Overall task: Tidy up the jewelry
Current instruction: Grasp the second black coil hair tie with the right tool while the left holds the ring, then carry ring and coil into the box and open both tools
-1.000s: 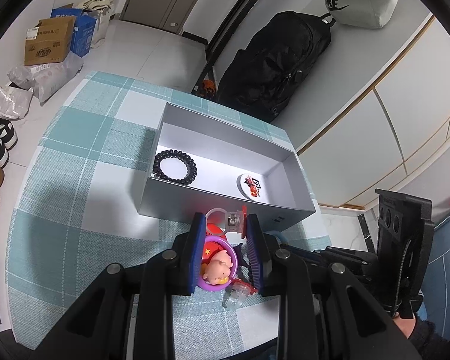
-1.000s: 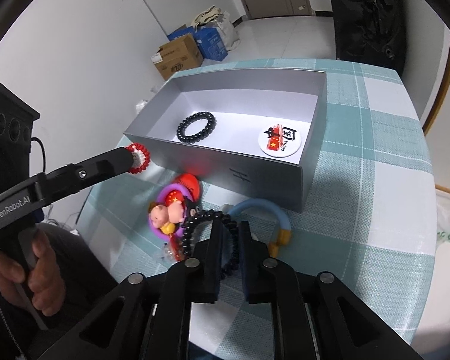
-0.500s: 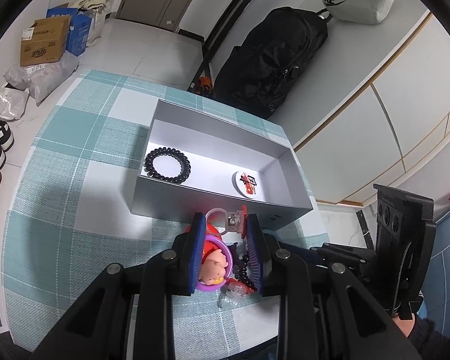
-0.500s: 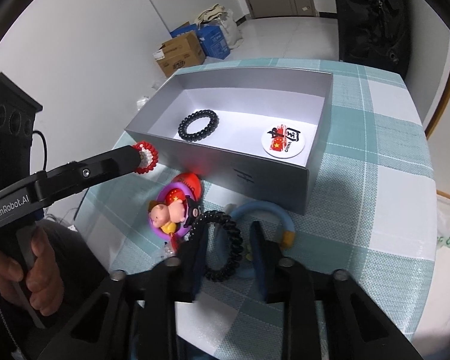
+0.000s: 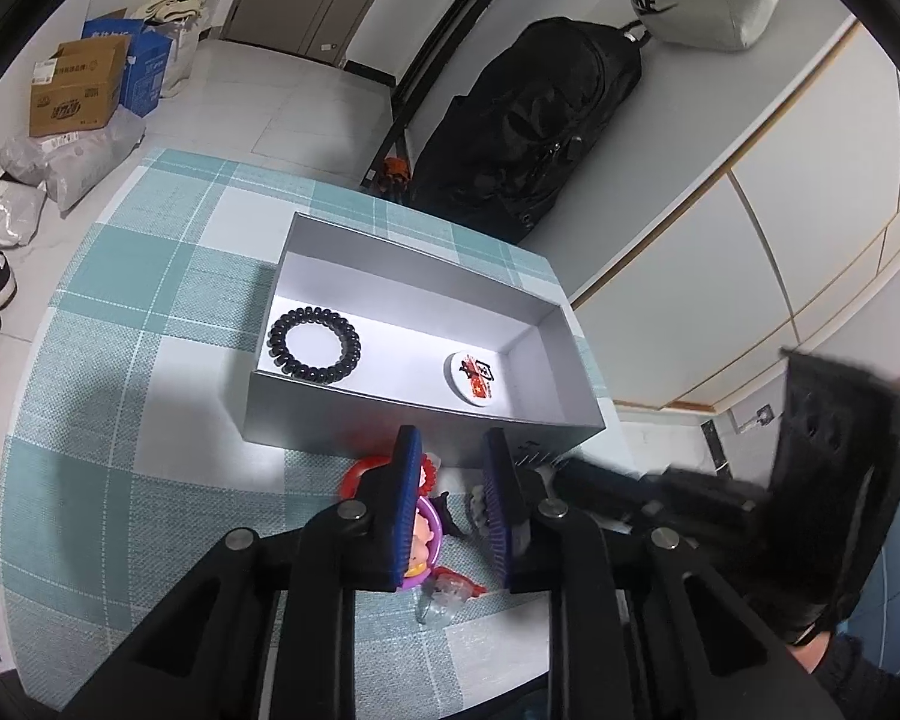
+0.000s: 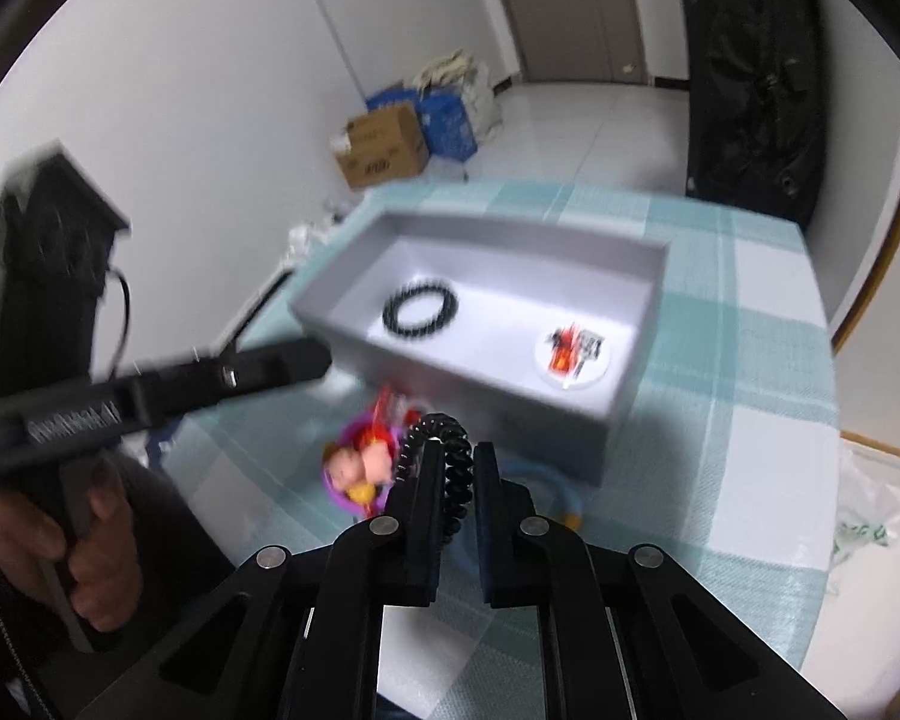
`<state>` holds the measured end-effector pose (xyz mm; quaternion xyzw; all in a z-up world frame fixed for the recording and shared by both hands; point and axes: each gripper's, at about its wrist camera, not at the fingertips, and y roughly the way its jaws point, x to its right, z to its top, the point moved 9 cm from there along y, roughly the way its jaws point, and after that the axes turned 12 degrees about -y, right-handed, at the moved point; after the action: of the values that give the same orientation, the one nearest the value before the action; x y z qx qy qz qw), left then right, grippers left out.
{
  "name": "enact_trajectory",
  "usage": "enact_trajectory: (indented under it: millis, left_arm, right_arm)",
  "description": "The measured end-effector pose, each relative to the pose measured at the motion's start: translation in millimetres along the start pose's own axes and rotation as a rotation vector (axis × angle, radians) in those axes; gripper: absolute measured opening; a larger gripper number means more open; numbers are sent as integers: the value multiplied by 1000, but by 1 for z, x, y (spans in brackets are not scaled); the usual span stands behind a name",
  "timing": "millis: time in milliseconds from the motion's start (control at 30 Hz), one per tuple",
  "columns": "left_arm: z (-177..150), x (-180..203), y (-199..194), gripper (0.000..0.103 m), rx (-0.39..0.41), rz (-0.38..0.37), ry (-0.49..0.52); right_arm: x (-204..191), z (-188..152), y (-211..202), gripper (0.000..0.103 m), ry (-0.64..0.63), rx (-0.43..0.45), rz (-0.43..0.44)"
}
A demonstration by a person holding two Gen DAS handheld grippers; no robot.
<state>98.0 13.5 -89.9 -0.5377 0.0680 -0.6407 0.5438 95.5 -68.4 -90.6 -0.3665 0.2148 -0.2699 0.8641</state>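
A grey open box on the checked tablecloth holds a black coil bracelet and a round badge. My right gripper is shut on a second black coil bracelet and holds it just above the table. My left gripper hovers in front of the box with its jaws closing. A small red beaded ring lies against its left pad, and a gap still shows between the pads. Below both grippers lies a pig charm on a purple ring.
A light blue band lies by the box's near wall. Red and clear trinkets sit under my left gripper. A hand grips the left tool. A black backpack and cardboard boxes stand beyond the table.
My right gripper's jaws have shut on the black coil bracelet and lifted it off the cloth. My left gripper's jaws have narrowed a little; it has stayed in place.
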Motion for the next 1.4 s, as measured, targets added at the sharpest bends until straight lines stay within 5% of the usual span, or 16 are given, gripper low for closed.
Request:
enact_trajectory:
  millis: [167, 233, 333, 567, 867, 933, 967, 1200, 1400]
  left_arm:
    - [-4, -13, 1, 17, -17, 55, -18]
    - [-7, -15, 3, 23, -39, 57, -19]
    - [-13, -15, 12, 45, -81, 72, 2]
    - [-16, -11, 30, 47, -107, 121, 45]
    - [-15, -21, 47, 46, -105, 209, 80]
    - [-14, -20, 45, 32, -93, 208, 89]
    - [-14, -19, 44, 16, -90, 211, 102]
    - [-10, -17, 32, 16, -43, 204, 128]
    - [-5, -9, 20, 16, -31, 116, 68]
  right_arm:
    - [13, 14, -20, 8, 61, 93, 20]
    - [15, 19, -25, 8, 69, 120, 27]
    - [19, 23, -28, 8, 80, 138, 34]
    - [23, 26, -31, 8, 111, 155, 60]
    - [29, 27, -34, 8, 147, 168, 80]
    - [29, 26, -33, 8, 157, 164, 87]
    - [29, 26, -33, 8, 157, 162, 89]
    - [24, 24, -33, 8, 158, 158, 104]
    - [23, 24, -32, 8, 161, 157, 100]
